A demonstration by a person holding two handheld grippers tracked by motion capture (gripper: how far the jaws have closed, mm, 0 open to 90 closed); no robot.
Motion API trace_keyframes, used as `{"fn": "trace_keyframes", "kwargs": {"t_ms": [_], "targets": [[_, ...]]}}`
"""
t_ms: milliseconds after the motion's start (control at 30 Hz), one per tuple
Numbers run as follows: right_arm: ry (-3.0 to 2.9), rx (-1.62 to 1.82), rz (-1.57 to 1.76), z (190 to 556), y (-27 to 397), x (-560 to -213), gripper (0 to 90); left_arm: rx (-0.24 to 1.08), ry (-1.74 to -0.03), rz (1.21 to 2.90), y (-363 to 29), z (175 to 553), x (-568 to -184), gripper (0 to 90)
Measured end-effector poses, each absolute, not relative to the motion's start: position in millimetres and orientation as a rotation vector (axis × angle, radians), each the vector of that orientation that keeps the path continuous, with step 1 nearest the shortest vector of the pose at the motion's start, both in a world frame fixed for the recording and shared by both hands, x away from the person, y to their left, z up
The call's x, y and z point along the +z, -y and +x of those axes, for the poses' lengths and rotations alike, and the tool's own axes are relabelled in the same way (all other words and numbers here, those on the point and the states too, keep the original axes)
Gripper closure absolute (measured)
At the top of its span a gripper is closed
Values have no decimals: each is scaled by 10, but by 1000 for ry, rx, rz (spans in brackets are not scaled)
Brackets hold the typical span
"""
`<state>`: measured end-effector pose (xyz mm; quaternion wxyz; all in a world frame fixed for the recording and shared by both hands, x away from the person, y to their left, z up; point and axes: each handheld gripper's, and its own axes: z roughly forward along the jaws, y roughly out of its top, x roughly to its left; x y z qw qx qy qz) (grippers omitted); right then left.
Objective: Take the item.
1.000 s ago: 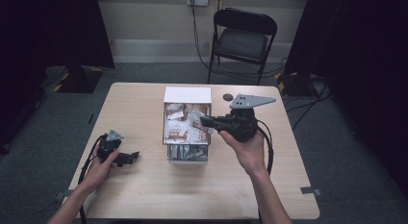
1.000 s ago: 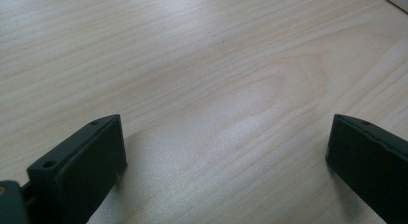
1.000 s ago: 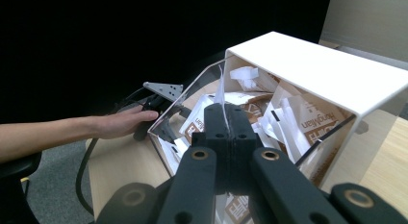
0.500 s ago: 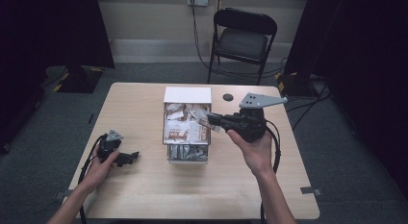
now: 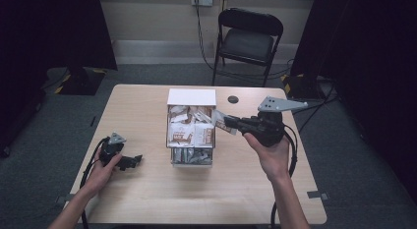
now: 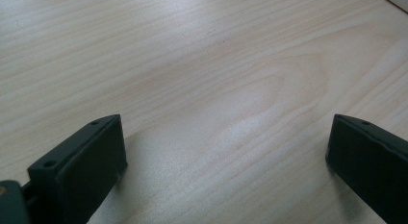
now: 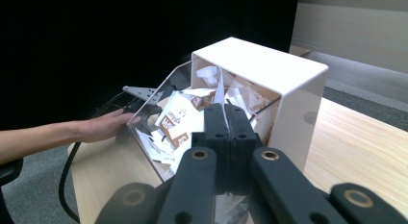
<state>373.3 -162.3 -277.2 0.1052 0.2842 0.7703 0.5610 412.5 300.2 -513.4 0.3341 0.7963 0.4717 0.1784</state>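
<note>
High view: light wooden surface (image 5: 147,199) at frame centre, with a white-backed, clear-fronted box (image 5: 192,97) standing mid-surface, packed with white and brown sachets (image 5: 183,133). The right gripper (image 5: 222,122) is held above the surface just right of the box, pointing toward frame left, with the grey three-cornered plate (image 5: 279,104) on top; its jaws are pressed together on a single packet (image 5: 220,120) at the box's right edge. Right gripper view: jaws closed with no gap, a thin white packet (image 7: 219,92) edge rising from between them at frame centre, the box (image 7: 288,84) directly beyond, white top in upper right of frame, clear wall (image 7: 149,137) toward the left. The left gripper (image 5: 137,160) lies low at lower left of the high view, on or just over the surface, well apart from the box, with the left hand (image 5: 101,170) around it. Left gripper view: jaws wide apart, one at lower left and one at lower right of frame, bare wood grain (image 6: 216,89) between them, nothing held. A small dark disc (image 5: 233,99) sits on the surface right of the box's back. A black folding chair (image 5: 248,40) stands at upper centre of the high view, behind the surface.
</note>
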Motion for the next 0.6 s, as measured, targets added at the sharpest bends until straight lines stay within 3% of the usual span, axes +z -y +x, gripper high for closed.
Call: {"fn": "trace_keyframes", "kwargs": {"t_ms": [600], "targets": [[-2280, 1578, 938, 3814, 1852, -2989, 899, 465, -1232, 2079, -3003, 4124, -5134, 0]]}}
